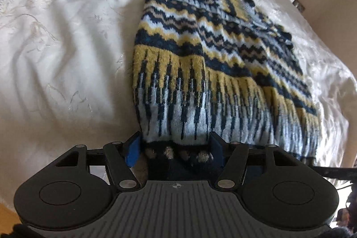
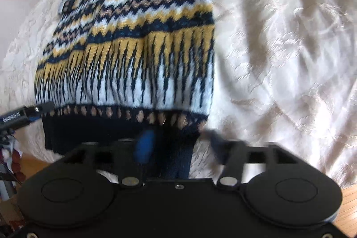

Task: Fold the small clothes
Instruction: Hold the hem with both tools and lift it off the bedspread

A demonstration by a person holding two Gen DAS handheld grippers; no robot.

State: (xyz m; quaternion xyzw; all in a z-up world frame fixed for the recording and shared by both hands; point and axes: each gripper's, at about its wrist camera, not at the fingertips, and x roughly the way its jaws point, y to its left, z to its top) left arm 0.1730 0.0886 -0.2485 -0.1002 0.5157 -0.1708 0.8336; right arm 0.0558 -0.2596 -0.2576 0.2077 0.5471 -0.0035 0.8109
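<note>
**Patterned knit sweater on white bedspread, both grippers at its hem**

Item 1: sweater [image 1: 200,48]. Knitted, in navy, mustard yellow, pale blue and tan zigzag bands, with a dark ribbed hem carrying a row of tan diamonds. Lies spread on the bedspread [image 1: 55,37], running from the bottom centre of the left wrist view up toward the upper right; in the right wrist view it fills the upper left and centre, its hem crossing the lower middle. A sleeve or folded part (cannot tell which) lies across the top of the garment.

Item 2: left gripper [image 1: 175,148]. Bottom centre of its own view. Jaws stand moderately apart with the dark hem band bunched between them; the blue pads [image 1: 132,152] sit against the fabric on both sides, gripping the hem edge. Its finger also shows at the left edge of the right wrist view, at the sweater's hem corner.

Item 3: right gripper [image 2: 178,146]. Bottom centre of its own view, blurred. Jaws wide apart; the sweater's right hem corner lies between them, and the pads do not press on it.

Item 4: bedspread. White, glossy, wrinkled, with embroidered patterning.

Item 5: wooden floor [image 2: 348,200]. Lower right of the right wrist view (beyond the bed's edge).
</note>
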